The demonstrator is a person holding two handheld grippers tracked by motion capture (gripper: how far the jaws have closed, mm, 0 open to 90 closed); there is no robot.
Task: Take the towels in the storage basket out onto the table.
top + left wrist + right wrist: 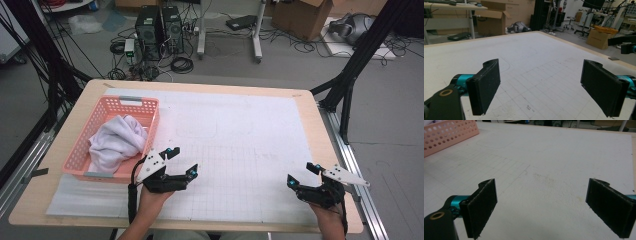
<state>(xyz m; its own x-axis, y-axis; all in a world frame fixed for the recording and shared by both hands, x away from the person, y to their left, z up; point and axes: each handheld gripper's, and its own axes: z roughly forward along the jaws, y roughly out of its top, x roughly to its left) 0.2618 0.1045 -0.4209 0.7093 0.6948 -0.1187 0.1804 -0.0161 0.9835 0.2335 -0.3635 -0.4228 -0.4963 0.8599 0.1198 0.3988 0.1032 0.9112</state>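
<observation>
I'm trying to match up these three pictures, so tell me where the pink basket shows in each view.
High view: the pink basket sits at the table's left side, holding a white towel.
Left gripper view: the basket is not in this picture.
Right gripper view: a corner of the basket's perforated wall sits at the top left.
Shared landmark: the white gridded mat.

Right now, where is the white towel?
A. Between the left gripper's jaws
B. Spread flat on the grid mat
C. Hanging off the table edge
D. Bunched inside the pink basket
D: the white towel lies crumpled inside the pink basket at the table's left, and the left gripper beside it has open, empty jaws.
</observation>
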